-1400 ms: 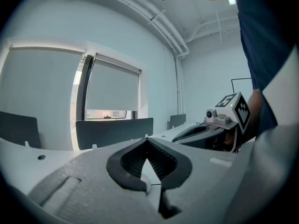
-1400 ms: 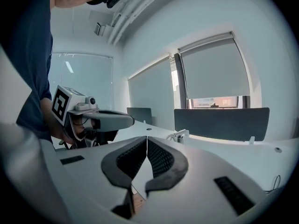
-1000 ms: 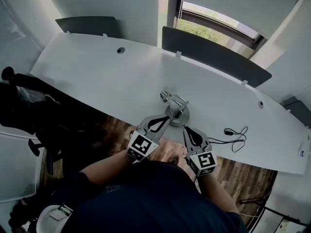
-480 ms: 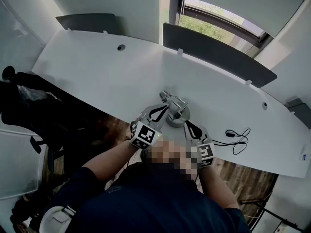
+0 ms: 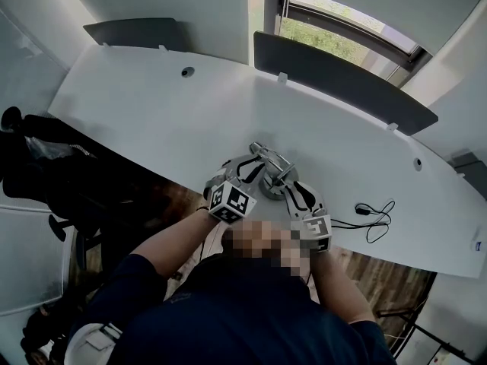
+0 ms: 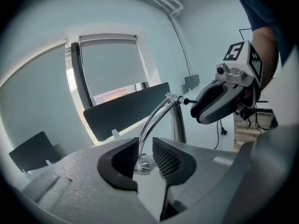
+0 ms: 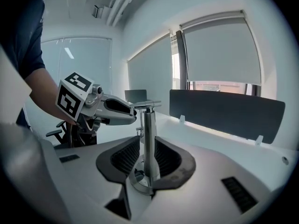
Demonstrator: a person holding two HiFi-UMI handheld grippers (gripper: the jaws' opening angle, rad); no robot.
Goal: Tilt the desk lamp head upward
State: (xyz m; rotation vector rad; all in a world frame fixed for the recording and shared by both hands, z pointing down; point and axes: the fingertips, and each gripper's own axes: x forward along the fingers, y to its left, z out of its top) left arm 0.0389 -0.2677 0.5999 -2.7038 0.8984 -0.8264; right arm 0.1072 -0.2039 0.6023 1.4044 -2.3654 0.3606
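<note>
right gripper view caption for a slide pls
Right gripper, jaws opening, straddling the lamp's upright post just above its base.

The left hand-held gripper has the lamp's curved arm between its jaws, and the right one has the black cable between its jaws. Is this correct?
Not quite. The right gripper view shows the lamp's upright post between the opening jaws of the right hand-held gripper, not the black cable. The rest holds.

I wear a dark navy short-sleeved shirt (image 5: 228, 318); left sleeve (image 5: 125, 284) at eight o'clock, right sleeve (image 5: 364, 339) at four.
</note>
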